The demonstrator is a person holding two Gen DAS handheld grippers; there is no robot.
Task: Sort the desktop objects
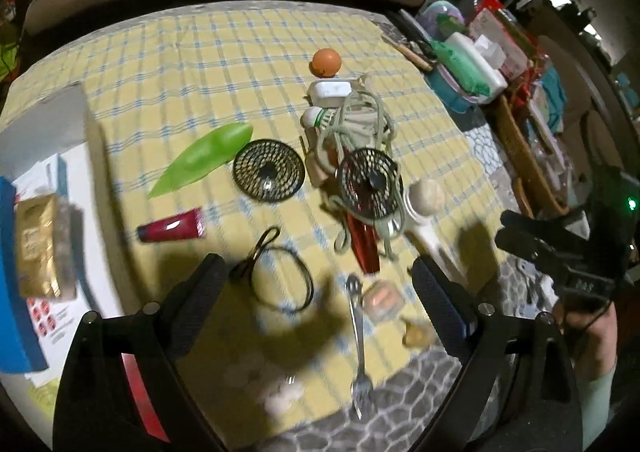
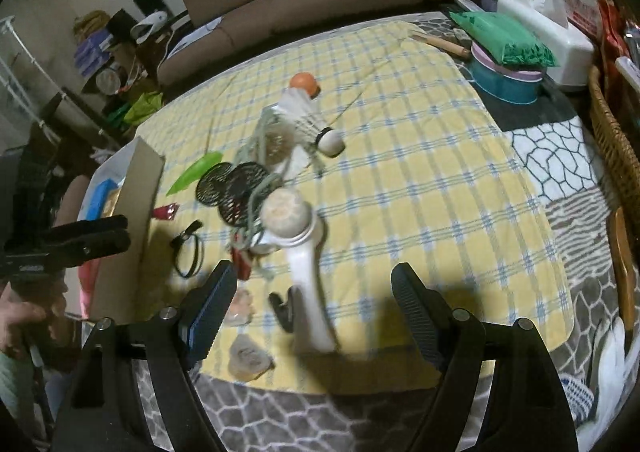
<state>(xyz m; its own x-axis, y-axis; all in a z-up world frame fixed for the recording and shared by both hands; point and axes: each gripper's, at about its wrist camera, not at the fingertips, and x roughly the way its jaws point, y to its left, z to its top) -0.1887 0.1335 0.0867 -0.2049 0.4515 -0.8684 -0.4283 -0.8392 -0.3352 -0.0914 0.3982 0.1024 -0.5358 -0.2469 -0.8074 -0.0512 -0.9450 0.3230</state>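
Left gripper [image 1: 320, 284] and right gripper [image 2: 312, 292]: jaws wide, nothing held. Fork [image 1: 360, 352], black hair tie [image 1: 280, 276] and white massage brush [image 2: 304, 260] lie on the checked cloth [image 2: 420, 172].

Both grippers are black — left gripper [image 1: 320, 292] and right gripper [image 2: 312, 300] with ribbed fingers, silver screws; a pale green sleeve [image 1: 596, 404] at four o'clock.

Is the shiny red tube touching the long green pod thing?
Apart. In the left wrist view, yellow checked cloth shows plainly between the shiny red tube and the long green pod-shaped thing.
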